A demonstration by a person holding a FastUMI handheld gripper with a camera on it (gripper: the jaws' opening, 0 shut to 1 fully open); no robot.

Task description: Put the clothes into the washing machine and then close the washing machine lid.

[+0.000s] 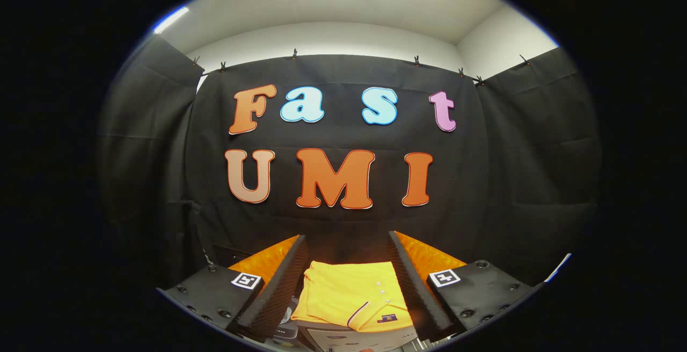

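A folded yellow polo shirt (351, 295), soft and light, lies between the wide-open, empty gripper (346, 282) fingers, its thick folded edge likely the best hold.

Claw (346, 282) held level, pointing forward, fingers reaching ahead from lower part of view. Fingers spread wide apart, jaws open, gap between them broad. Left finger (279, 282) angles inward toward tip; right finger (416, 282) mirrors it. Ribbed inner pads face each other across gap. Neither pad presses on anything. Square marker on flat block at base of each finger. Holding hand out of sight.
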